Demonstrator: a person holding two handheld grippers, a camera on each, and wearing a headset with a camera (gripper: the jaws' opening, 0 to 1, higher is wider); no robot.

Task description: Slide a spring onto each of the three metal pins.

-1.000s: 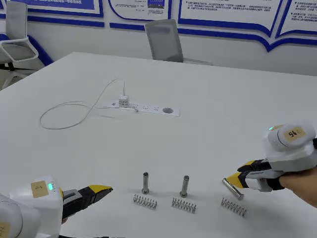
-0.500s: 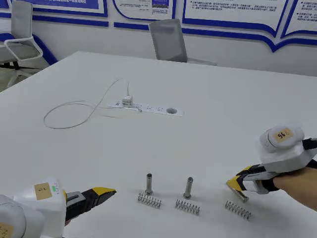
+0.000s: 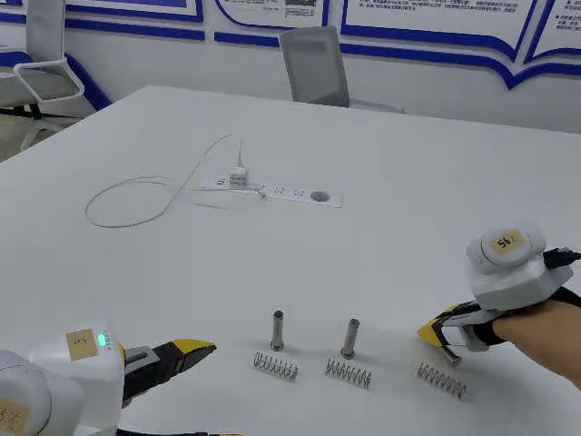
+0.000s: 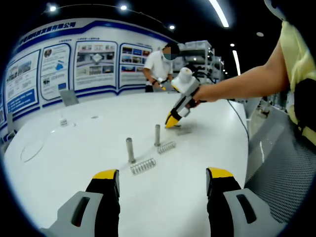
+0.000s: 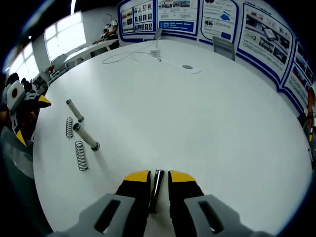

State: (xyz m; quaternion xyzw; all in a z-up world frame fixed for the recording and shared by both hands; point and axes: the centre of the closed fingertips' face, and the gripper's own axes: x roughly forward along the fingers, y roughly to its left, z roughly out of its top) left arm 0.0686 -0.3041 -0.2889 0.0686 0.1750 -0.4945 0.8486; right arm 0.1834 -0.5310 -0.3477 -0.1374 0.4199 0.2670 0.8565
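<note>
Change since earlier frame: the right gripper (image 5: 157,176) has come down toward the table (image 3: 408,227), and less of the third pin (image 5: 157,187) is showing below its jaws (the head view has also shifted, but that is the camera).
Table: white, carrying all the work near its front edge.
Power strip (image 3: 289,193): lying well behind the work, not involved.
Left gripper (image 4: 163,174): hovering low at the near left, jaws standing wide apart and grasping nothing.
Right gripper: jaws are clenching the third pin, which is running up between them in the right gripper view. In the head view the pin's lower end is sitting at or just above the tabletop; I cannot tell whether it is touching.
Standing pins: the left pin (image 3: 277,330) and middle pin (image 3: 350,338) are standing upright side by side, both bare.
Springs: the left spring (image 3: 275,367), middle spring (image 3: 349,373) and right spring (image 3: 442,381) are lying flat in a row. One is lying just in front of each standing pin, and the right one is just in front of the right gripper. None is threaded yet.
Step in hand (judgement): the third pin is being stood on end, so the task is only beginning.
Risk: if the jaws are letting go while the pin is leaning, it is likely to topple and roll.
Risk: a falling pin could also be knocking the right spring out of line, since it is lying so near.
Risk: a careless approach from the left could be tipping the left pin.
</note>
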